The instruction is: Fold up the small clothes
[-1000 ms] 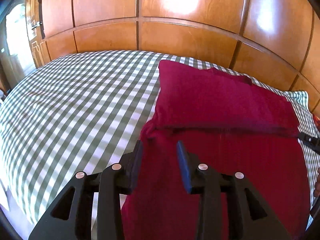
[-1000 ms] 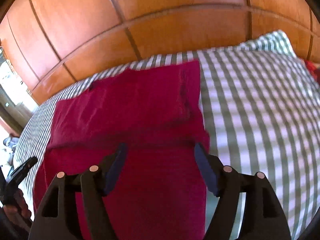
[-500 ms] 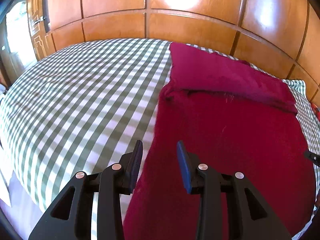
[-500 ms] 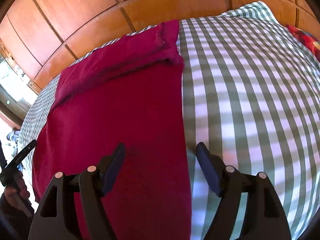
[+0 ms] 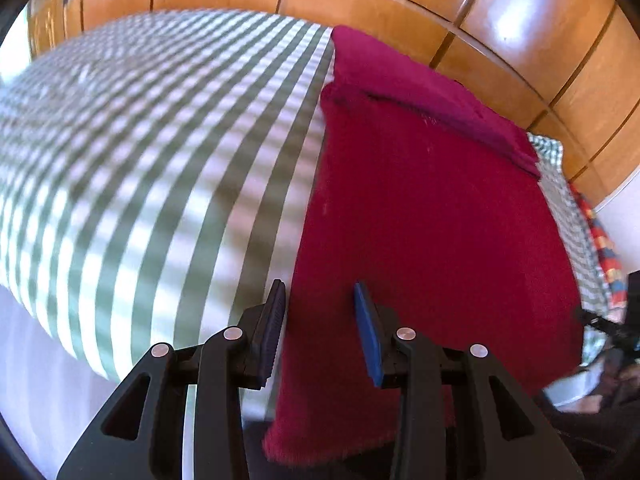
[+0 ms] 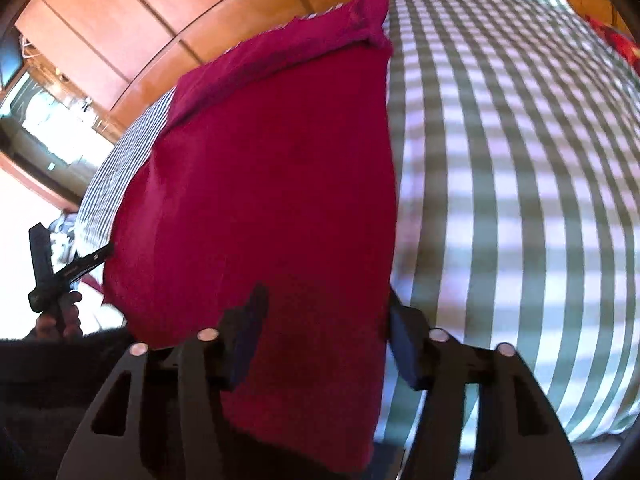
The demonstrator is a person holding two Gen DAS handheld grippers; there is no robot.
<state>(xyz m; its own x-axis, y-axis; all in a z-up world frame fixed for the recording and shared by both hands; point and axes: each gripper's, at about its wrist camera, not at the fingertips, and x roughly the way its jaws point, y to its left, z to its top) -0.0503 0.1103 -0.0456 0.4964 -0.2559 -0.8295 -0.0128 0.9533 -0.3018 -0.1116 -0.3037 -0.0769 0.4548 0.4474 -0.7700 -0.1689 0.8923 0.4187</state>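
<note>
Both hand-held grippers, left [image 5: 318, 330] spread, right [image 6: 324, 344] closing, straddle our red cloth's [image 5: 420, 220] near corners; its length runs away from us.

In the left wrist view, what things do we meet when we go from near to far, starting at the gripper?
left gripper → red cloth lying flat → its folded-over far end → wooden panel wall.

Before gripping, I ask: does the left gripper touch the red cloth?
Cannot tell. Left wrist view: the red cloth runs between the fingers of the left gripper; contact unclear.
</note>
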